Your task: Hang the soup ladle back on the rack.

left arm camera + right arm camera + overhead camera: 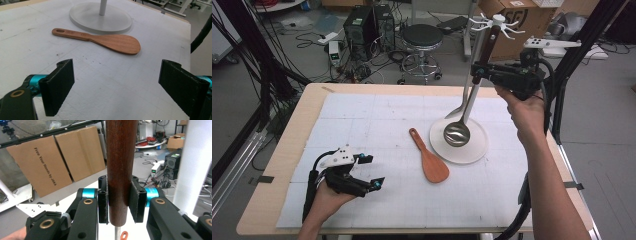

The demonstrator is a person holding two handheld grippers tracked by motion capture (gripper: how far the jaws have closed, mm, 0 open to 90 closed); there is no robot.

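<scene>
A ladle with a dark wooden handle (486, 49) and a steel bowl (456, 133) hangs upright above the round white base (474, 149) of a hook rack (498, 20). My right gripper (477, 74) is shut on the handle (121, 170), its pads (136, 202) pressed on both sides. The handle's top sits close to the rack's hooks. A wooden rice spatula (429, 157) lies flat on the mat, left of the base. My left gripper (374, 171) rests near the table's front left, open and with nothing between its jaws (116, 85), facing the spatula (112, 42).
A white mat (362, 120) covers the wooden table (309, 95). The rack's white pole (195, 165) stands just beside the ladle handle. Beyond the table are a black stool (422, 37), computer towers (362, 25), a cardboard box (519, 20) and floor cables.
</scene>
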